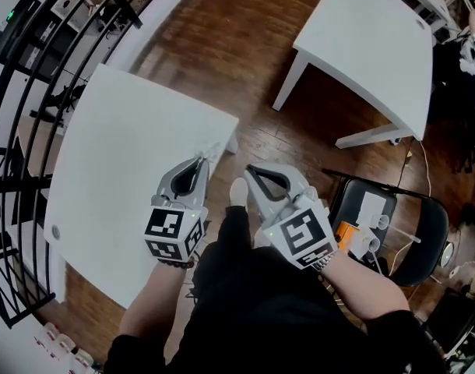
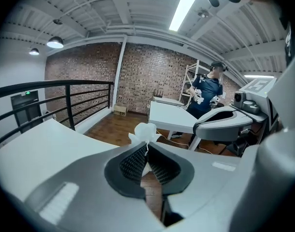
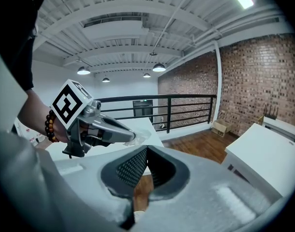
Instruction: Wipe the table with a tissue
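The left gripper (image 2: 146, 148) has its grey jaws pressed together on a small crumpled white tissue (image 2: 146, 131), pinching a thin twist of it; the puffed, creased end sticks out past the tips, near the far corner of the white rectangular table (image 1: 121, 170); the right gripper (image 3: 145, 151) has its jaws closed with nothing between them.

The tissue (image 2: 146, 131) has its lower part lost between the closed jaws of the left gripper (image 2: 147, 148); from the head view it hardly shows against the white table (image 1: 121, 170). The items (image 1: 364, 236) on the chair (image 1: 426, 228) are too small to name, and the second table (image 1: 378, 45) runs off the top edge.
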The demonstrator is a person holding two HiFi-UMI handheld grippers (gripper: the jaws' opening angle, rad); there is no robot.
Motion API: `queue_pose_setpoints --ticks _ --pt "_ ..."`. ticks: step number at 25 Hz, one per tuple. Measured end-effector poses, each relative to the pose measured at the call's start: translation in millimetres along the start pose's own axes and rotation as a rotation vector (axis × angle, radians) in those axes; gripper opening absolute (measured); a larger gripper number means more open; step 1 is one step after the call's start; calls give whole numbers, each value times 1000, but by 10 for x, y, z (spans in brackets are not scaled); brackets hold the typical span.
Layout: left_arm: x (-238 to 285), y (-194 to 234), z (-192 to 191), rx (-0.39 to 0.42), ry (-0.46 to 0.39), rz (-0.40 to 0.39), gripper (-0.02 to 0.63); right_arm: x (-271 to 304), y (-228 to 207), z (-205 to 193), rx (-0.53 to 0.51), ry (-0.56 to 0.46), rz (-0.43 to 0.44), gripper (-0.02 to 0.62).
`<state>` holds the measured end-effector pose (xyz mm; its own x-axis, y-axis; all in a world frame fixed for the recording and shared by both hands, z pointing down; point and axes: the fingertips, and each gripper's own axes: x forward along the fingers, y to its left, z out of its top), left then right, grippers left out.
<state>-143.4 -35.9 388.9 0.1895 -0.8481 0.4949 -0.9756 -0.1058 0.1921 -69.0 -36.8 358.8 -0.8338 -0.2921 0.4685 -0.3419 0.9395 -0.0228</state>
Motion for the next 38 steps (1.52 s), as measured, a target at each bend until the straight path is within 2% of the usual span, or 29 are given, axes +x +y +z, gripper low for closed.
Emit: queue_pose_setpoints --ticks 8,15,38 --pt "485 403 -52 -25 72 8 21 421 -232 -35 24 74 1 -9" --pt "853 574 -162 -42 132 -8 21 709 -347 -199 68 125 7 -9" --pt "1592 1024 -385 -31 264 -3 21 1133 -705 -482 157 197 -16 -9"
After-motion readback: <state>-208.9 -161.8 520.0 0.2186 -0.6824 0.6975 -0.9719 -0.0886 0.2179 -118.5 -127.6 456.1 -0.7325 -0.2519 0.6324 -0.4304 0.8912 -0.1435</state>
